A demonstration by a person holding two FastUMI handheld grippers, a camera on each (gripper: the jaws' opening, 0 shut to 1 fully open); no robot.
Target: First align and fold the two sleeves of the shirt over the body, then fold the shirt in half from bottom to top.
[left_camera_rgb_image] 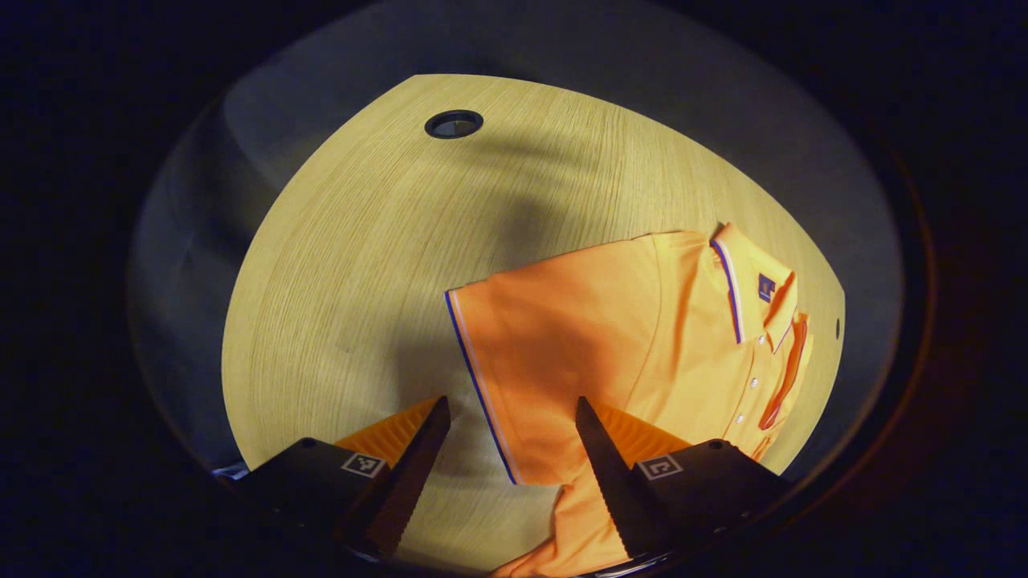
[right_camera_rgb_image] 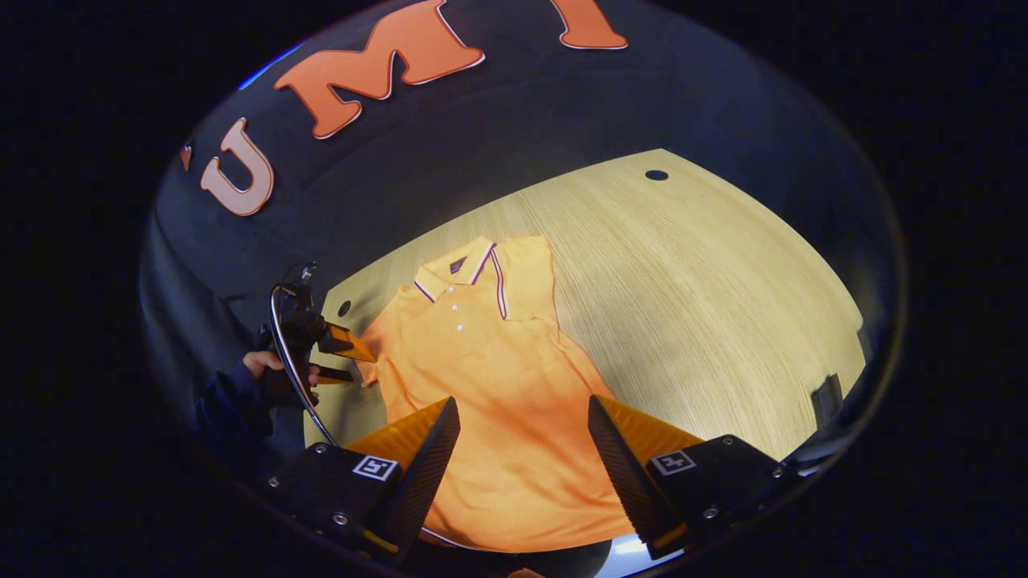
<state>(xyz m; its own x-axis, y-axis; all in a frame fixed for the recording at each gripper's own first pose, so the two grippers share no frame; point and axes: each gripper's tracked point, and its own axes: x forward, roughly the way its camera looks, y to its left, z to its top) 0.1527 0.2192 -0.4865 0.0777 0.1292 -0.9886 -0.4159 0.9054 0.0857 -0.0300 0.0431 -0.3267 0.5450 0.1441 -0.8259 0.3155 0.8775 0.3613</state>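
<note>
The orange shirt [right_camera_rgb_image: 490,377] lies flat on the wooden table [right_camera_rgb_image: 707,305], collar toward the far wall. The left gripper [left_camera_rgb_image: 510,449] hangs spread and empty over a sleeve [left_camera_rgb_image: 546,361], probably lining up its fold. The right gripper [right_camera_rgb_image: 522,449], also spread and empty, hovers above the hem.

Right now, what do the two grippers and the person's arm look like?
Left gripper and right gripper: two tapered, ridged fingers each, on black bolted blocks bearing square white tag markers. In the right gripper view, a curved cable loops over the left gripper, held by a hand in a dark sleeve.
</note>
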